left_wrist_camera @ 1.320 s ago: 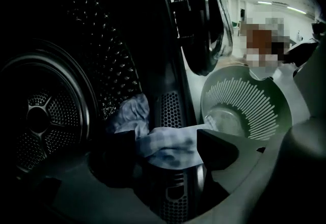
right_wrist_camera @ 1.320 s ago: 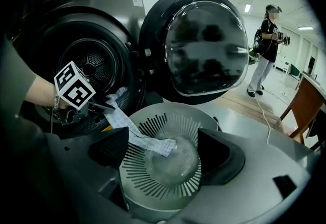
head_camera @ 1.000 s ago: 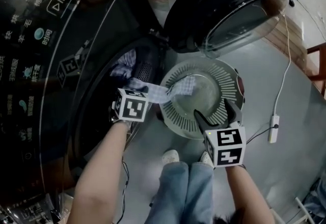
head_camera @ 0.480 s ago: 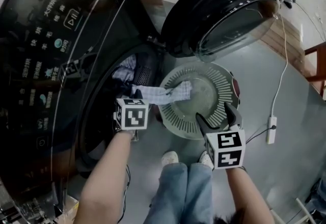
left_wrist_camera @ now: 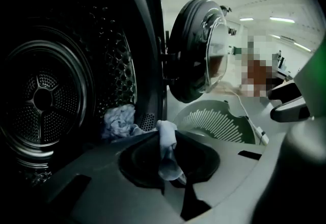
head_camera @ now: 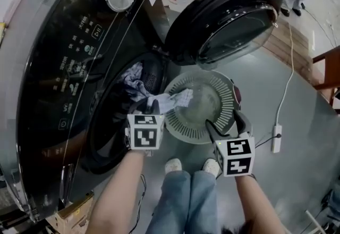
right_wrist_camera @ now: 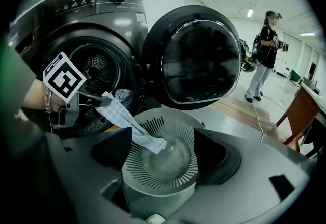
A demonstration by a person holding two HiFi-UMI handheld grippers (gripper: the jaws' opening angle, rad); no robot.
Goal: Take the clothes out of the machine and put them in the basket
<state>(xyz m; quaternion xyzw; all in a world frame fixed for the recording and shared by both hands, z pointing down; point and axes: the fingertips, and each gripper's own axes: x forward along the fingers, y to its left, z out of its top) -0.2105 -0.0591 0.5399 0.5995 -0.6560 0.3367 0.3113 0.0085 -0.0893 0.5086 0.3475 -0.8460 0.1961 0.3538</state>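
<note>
- Pale blue checked cloth (head_camera: 172,101): one end pinched in left gripper (head_camera: 147,105), jaws just closed on it; other end lay inside round grey slotted plastic basket (head_camera: 226,99).
- Basket stood just beside open mouth of dark front-loading washing machine (head_camera: 58,84), likely for short carry.
- Right gripper (head_camera: 227,124): jaws apart, just narrowed, nothing between; hovered at basket rim.
- Crumpled bluish clothes (head_camera: 133,76) lay in drum.

The left gripper (head_camera: 147,106) and right gripper (head_camera: 226,125) each have black jaws on a grey moulded body. Each carries a white cube (head_camera: 144,133) faced with black square markers. The person wears blue jeans (head_camera: 204,195) and pale shoes (head_camera: 173,164). Both forearms are bare. A thin bracelet (right_wrist_camera: 48,102) circles the left wrist.
</note>
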